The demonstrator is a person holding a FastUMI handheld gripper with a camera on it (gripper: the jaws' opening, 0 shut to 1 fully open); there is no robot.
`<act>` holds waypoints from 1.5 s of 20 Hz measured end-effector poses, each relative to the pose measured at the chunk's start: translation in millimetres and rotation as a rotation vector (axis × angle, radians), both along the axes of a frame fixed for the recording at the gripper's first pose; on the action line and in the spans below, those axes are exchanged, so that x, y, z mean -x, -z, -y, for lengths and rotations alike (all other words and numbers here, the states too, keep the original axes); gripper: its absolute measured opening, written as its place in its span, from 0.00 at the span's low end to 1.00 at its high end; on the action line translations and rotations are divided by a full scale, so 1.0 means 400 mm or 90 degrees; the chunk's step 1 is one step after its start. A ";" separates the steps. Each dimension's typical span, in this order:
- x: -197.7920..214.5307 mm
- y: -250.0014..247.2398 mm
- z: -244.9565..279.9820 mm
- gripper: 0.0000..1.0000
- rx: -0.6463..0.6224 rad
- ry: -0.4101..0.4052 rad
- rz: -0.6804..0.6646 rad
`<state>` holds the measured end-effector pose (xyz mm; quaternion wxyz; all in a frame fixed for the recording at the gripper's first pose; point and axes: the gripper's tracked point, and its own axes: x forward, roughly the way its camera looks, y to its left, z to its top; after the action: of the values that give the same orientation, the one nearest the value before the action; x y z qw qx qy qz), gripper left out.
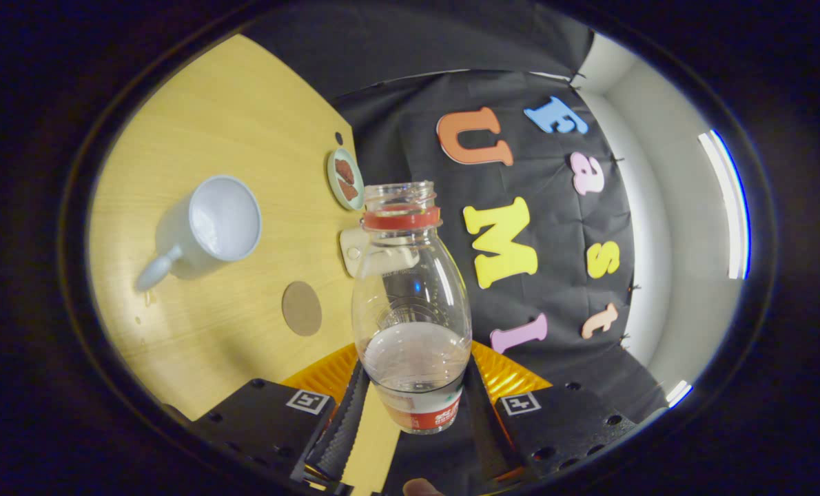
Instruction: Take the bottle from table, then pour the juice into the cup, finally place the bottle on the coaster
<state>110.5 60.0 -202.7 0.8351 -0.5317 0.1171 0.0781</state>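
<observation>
Jaws (413, 420) are pinching the bottle (411, 303) low on its body, one finger on each side of the labelled base, so it's held clear of the counter (231, 96). Gripping low is leaving the whole upper body and neck free ahead of the fingers, which suits pouring. Bottle is uncapped: open mouth, coloured ring under the threads, a small amount of clear liquid sitting near the base end. The scene is reading rolled, with the counter tilted up on one side, so my guess is the bottle is being tipped for the pour or coming off it; can't tell which. Cup (210, 224) is standing well off to the side of the bottle, mouth open, handle pointing away from it; whether it holds liquid is unclear. Coaster (302, 308), a flat round disc, is lying on the counter between cup and bottle, nothing on it, so placement isn't done. A small dish (345, 178) with dark pieces is sitting beyond it near the counter edge. Risk: a low grip on a thin bottle may let it pivot.
</observation>
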 end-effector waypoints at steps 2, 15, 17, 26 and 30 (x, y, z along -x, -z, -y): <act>0.011 -0.008 -0.005 0.76 -0.128 0.009 -0.018; -0.094 -0.116 0.063 0.75 -0.662 0.057 -0.115; -0.136 -0.092 0.066 0.75 -0.700 0.067 -0.139; -0.326 0.043 0.020 0.75 -0.761 0.090 -0.197; -0.382 0.160 -0.021 0.76 -0.739 0.093 -0.229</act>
<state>263.3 68.6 -266.8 0.9588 0.0411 0.2308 0.1606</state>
